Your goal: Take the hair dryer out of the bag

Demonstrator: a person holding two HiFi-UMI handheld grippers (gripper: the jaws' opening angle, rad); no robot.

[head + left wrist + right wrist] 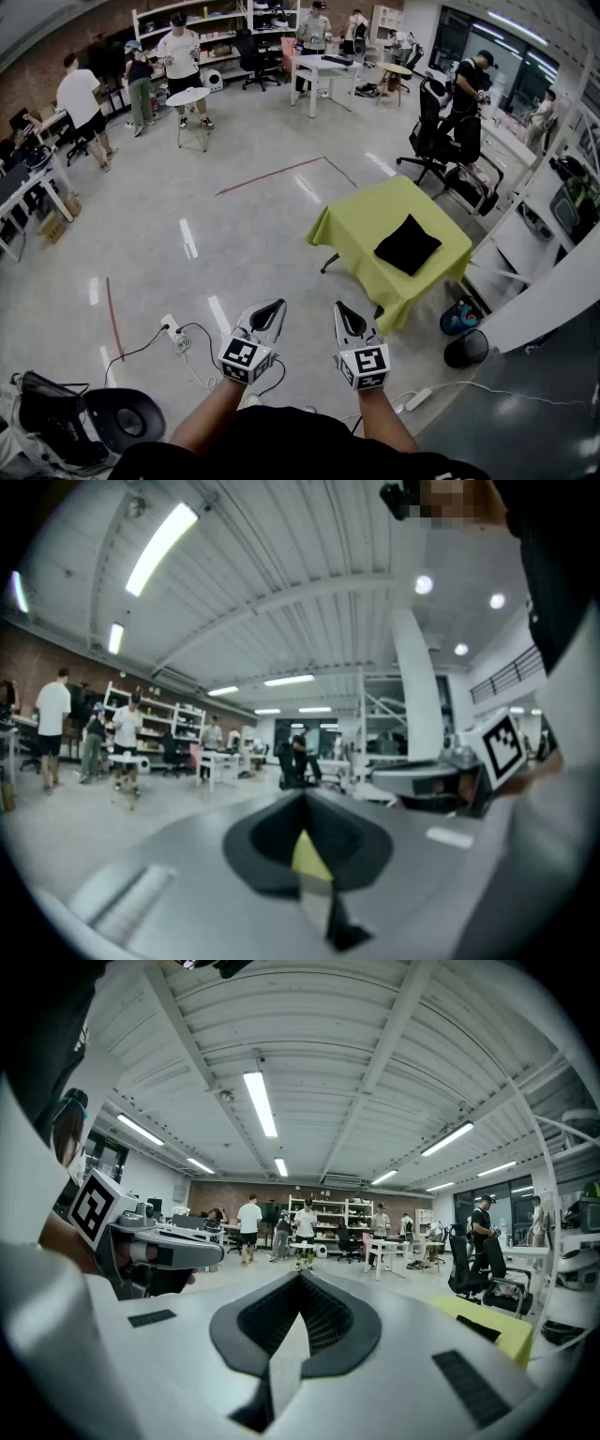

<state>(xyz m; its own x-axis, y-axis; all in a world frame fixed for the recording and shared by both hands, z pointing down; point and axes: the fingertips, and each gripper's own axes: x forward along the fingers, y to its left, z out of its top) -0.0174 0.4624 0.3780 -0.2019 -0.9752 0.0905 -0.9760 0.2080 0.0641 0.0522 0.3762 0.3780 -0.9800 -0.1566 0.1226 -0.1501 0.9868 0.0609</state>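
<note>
Ahead at one o'clock, the soft black fabric bag (pixel 408 244), hair dryer unseen, lies on the lime-green clothed table (pixel 366 214), well apart from the empty, closed right gripper (pixel 343 310), nearer than the likewise closed left gripper (pixel 272 307).

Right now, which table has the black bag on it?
The table under the yellow-green cloth, the nearest one. The black bag lies on top. The white round table and white rectangular table farther back have no cloth.
</note>
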